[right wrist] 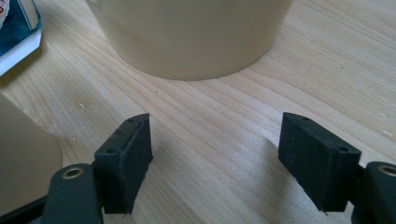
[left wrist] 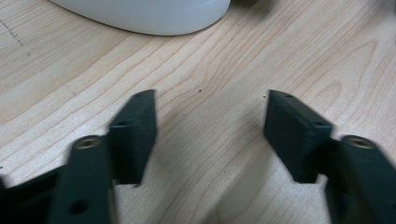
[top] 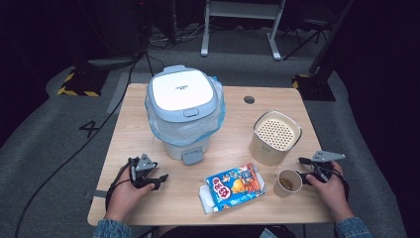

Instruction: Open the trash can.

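Note:
My left gripper rests low over the front left of the wooden table, held by a hand. In the left gripper view it is open over bare wood, with the white base of the bin ahead. My right gripper is at the front right, just right of a paper cup. The right gripper view has it open with nothing between the jaws. The cup stands beside the left jaw and a beige container stands ahead.
A white-lidded bin lined with a blue bag stands at mid-table. The beige container has a perforated top. A blue snack packet lies near the front edge. A round hole is in the tabletop at the back.

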`<move>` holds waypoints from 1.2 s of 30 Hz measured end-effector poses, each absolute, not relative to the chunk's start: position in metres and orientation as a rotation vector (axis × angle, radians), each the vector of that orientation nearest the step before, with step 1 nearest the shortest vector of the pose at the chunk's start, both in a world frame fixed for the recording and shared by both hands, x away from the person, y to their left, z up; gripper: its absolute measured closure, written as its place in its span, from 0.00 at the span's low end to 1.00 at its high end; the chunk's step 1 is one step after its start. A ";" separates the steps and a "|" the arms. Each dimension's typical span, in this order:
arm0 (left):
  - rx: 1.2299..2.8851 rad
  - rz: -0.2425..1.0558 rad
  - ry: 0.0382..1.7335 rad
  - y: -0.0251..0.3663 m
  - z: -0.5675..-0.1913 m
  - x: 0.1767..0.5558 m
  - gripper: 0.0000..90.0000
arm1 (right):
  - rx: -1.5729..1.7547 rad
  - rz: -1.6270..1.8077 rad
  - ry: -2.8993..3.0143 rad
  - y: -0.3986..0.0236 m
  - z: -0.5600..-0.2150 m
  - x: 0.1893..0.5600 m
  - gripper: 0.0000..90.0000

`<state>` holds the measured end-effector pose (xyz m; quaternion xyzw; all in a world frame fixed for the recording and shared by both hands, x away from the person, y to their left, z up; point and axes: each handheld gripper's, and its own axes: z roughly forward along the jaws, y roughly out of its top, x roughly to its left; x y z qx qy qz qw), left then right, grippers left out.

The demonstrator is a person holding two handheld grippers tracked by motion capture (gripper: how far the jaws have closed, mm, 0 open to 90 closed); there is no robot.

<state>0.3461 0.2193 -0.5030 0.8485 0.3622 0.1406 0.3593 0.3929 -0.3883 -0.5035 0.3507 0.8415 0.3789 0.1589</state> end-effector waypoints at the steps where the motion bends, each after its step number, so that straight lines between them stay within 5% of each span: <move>1: 2.201 0.357 0.932 0.220 -0.501 0.346 0.45 | 1.003 1.083 2.406 -0.388 -0.503 0.393 0.29; 19: 2.048 0.261 0.827 0.237 -0.426 0.332 0.98 | 1.002 1.083 2.405 -0.388 -0.504 0.393 0.29; 36: 2.020 0.230 0.601 0.219 -0.341 0.345 1.00 | 1.003 1.084 2.405 -0.388 -0.504 0.393 0.29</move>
